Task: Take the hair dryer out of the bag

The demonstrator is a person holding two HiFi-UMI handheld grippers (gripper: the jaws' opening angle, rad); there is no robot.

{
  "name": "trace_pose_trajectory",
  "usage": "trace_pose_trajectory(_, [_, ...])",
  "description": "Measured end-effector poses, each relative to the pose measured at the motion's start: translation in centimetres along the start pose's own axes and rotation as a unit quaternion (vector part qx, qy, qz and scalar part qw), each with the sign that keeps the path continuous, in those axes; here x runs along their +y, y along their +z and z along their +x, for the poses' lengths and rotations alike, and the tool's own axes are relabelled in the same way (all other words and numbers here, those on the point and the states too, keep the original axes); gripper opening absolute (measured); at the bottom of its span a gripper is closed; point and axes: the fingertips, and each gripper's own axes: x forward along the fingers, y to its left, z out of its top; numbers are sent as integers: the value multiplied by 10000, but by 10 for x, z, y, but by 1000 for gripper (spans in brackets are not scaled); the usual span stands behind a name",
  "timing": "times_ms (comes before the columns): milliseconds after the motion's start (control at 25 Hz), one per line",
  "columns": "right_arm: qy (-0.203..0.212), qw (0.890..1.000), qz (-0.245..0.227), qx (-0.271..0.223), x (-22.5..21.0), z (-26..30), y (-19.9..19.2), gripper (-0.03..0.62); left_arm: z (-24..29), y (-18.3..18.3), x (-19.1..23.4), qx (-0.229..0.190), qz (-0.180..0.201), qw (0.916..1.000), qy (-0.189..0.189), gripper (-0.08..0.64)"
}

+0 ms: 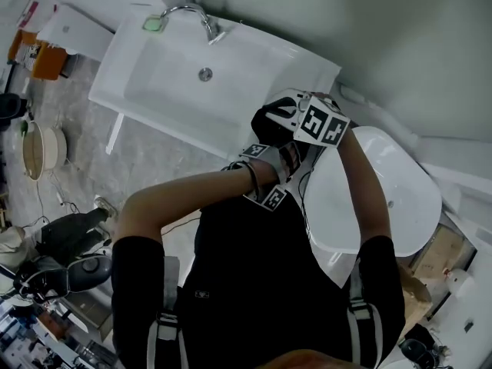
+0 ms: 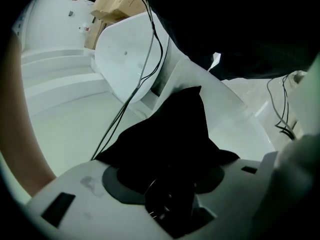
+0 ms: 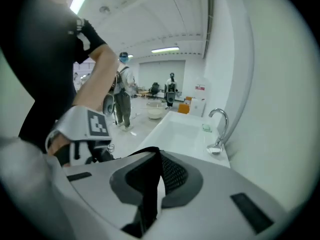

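My left gripper [image 2: 167, 180] clamps its jaws on one black bag [image 2: 176, 134]; my right gripper [image 3: 154, 180] has its jaws closed. One sink [image 1: 165, 83], one bathtub [image 1: 384, 198].

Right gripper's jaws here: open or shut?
Shut: in its own view the right gripper has its pads together, pinching a thin strip of black fabric.

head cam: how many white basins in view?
2: rectangular sink with faucet, top centre; oval basin at right, partly behind the person's arm. More could be hidden behind the person.
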Motion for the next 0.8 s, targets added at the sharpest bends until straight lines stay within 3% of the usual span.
trace_pose_trajectory(120, [-78, 9942, -424, 984, -12, 26, -21, 64, -2, 4, 4, 39, 2, 10000, 59, 209])
trace_pose_trajectory(200, [15, 9898, -397, 1365, -15, 39, -42, 64, -5, 6, 2, 7, -91, 9999, 46, 209])
trace_pose_trajectory(360, [79, 9855, 285, 1668, -19, 46, -92, 64, -10, 2, -3, 10, -408, 9992, 13, 209])
trace_pose_trajectory(560, [-94, 9670, 1264, 2209, -6, 52, -175, 64, -12, -7, -10, -6, -943, 9955, 23, 208])
trace_pose_trajectory(640, [-221, 9593, 1800, 2166, 5, 51, -197, 66, -10, -14, -14, -183, -1559, 9876, -5, 207])
trace_pose_trajectory(680, [-367, 9565, 2048, 2043, 8, 50, -205, 71, -7, -20, -17, -309, -1982, 9797, -51, 206])
trace_pose_trajectory(800, [-966, 9450, 2836, 1309, 5, 38, -215, 164, 6, -36, -39, -639, -3109, 9472, -456, 202])
